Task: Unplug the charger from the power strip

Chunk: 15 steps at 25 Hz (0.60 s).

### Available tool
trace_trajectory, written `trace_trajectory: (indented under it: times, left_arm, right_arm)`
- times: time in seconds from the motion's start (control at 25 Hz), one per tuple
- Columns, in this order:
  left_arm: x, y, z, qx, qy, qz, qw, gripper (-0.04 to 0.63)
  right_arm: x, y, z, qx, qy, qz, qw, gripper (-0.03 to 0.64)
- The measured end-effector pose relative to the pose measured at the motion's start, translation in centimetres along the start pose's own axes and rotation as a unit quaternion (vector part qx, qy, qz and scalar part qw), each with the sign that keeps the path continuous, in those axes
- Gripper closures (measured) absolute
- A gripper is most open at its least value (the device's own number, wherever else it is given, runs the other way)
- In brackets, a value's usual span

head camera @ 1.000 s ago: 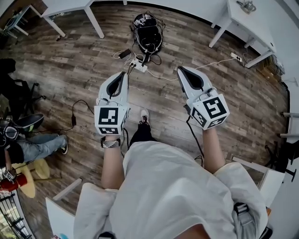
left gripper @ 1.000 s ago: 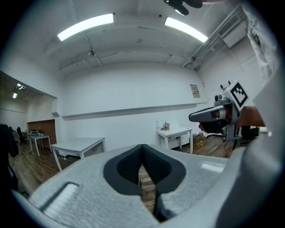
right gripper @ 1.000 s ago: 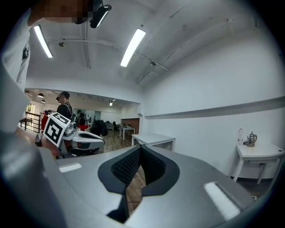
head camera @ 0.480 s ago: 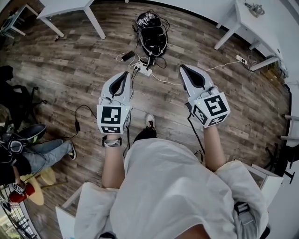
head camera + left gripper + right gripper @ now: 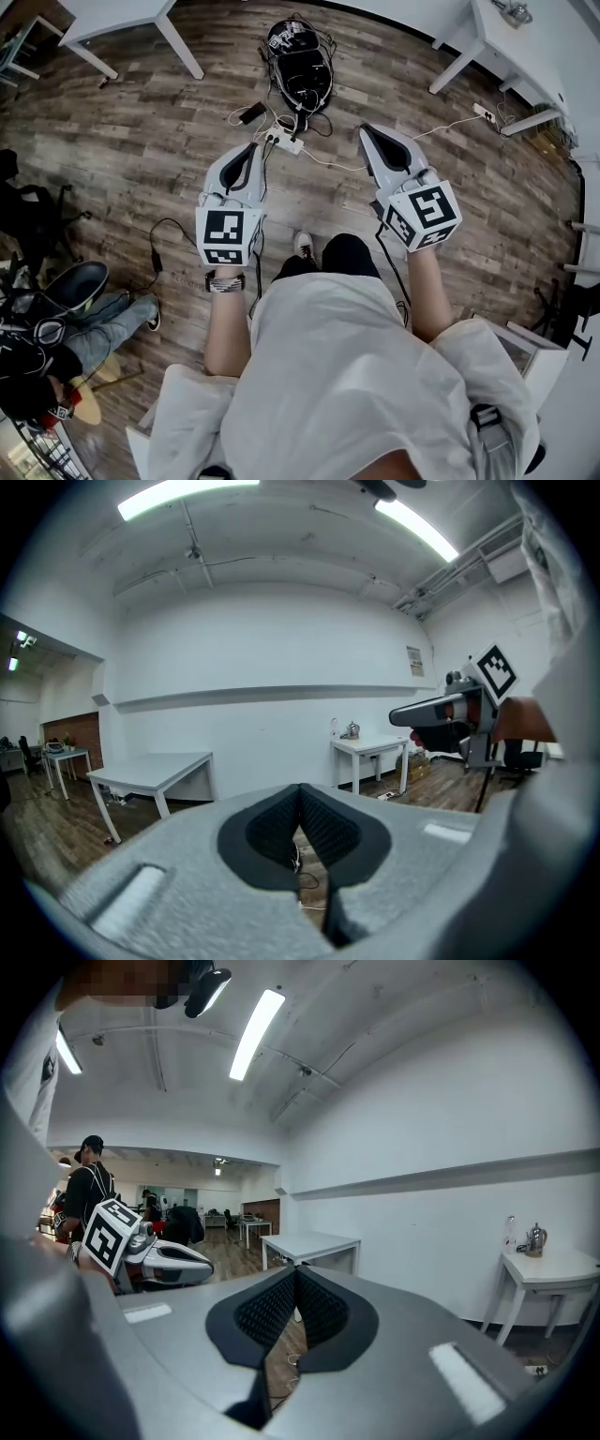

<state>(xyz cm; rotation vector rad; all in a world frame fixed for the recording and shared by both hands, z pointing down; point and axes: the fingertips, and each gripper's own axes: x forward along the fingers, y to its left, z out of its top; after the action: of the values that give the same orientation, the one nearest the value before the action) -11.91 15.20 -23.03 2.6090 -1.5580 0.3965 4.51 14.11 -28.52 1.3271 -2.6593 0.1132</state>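
A white power strip (image 5: pixel 282 141) lies on the wood floor with black plugs and several cables in it. A black charger brick (image 5: pixel 251 113) rests just left of it. My left gripper (image 5: pixel 253 148) hovers shut and holding nothing, its tip just short of the strip's left end. To the right of the strip, my right gripper (image 5: pixel 365 129) is shut and holds nothing too. In the left gripper view the left gripper (image 5: pixel 300 787) has its pads touching, and white cables show below them. The right gripper (image 5: pixel 296 1269) also has its pads together.
A black bag (image 5: pixel 300 64) tangled in cables sits just beyond the strip. White tables (image 5: pixel 112 14) stand at the far left and a white table (image 5: pixel 506 42) at the far right. A second strip (image 5: pixel 484 114) lies right. A seated person (image 5: pixel 56 323) and a black floor cable (image 5: pixel 157 255) are at left.
Both grippers have travelled forward together toward the power strip, which now lies closer to their tips. The person's foot has stepped ahead. Both stay shut.
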Motion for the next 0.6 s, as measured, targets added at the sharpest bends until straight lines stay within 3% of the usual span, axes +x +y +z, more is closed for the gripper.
trace_trajectory:
  times: [0.6]
  left_arm:
    - [7.9, 3.4, -2.2, -0.01, 0.038, 0.016, 0.9991, 0.594]
  right_arm:
    - [8.0, -5.7, -2.6, 0.017, 0.014, 0.022, 1.0, 0.615]
